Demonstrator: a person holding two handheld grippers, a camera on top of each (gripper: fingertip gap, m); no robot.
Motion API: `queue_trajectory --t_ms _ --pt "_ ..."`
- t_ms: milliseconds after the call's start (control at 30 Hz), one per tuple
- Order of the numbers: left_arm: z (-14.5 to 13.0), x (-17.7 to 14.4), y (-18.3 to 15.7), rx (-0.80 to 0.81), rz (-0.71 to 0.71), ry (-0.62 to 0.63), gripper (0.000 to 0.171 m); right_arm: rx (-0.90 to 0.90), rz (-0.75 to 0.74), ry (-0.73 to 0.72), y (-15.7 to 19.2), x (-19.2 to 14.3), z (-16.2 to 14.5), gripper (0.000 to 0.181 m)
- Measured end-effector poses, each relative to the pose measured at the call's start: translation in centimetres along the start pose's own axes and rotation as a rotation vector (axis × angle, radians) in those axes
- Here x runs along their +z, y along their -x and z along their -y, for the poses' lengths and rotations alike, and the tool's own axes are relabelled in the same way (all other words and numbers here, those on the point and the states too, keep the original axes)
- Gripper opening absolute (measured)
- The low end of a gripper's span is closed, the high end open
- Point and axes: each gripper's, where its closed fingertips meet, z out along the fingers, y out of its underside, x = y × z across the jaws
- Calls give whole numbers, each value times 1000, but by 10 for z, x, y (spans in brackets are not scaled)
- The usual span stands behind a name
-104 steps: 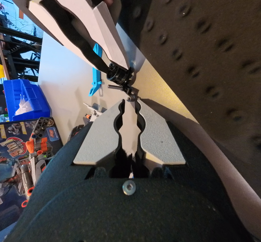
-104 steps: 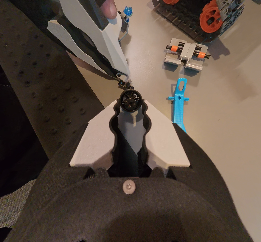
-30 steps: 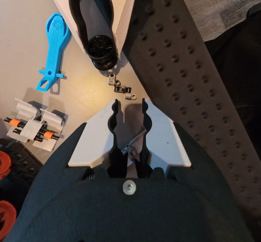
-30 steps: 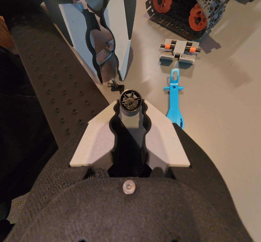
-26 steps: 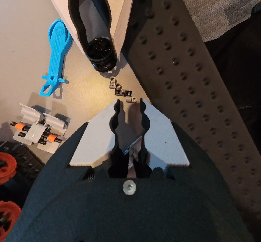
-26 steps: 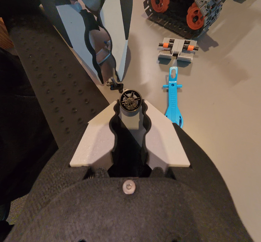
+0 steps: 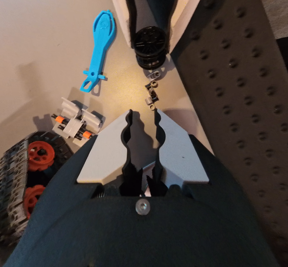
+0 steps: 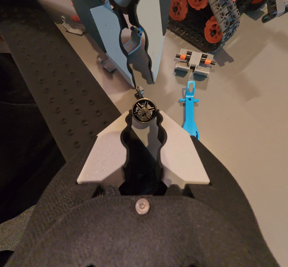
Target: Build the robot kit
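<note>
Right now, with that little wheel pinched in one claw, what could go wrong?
The right claw holds the wheel only at its very tips, so it might slip out.

The small linkage lies near the table edge, by the open left claw. A nudge might knock it off.

The blue tool lies close by and could get bumped.

A blue lever tool [image 8: 189, 111] lies centre-right on the pale table [image 8: 249, 119]; above it a grey clip assembly [image 8: 194, 61], then what looks like a tracked vehicle [image 8: 207, 14].

wheel [image 8: 144, 113] in right claw [image 8: 144, 116], small connector piece [image 7: 152, 94] between claws
</note>
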Motion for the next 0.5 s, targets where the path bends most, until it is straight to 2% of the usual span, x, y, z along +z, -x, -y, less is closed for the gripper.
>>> queue_trajectory --t_ms 167,367,500 --pt "1 -8 9 -19 42 -20 32 -25 -27 2 -1 -4 5 29" --pt "27 -26 5 63 67 -165 42 -139 -98 44 0 -4 14 29" --pt "35 -32 1 83 64 -213 43 -191 -117 74 2 -1 20 29"
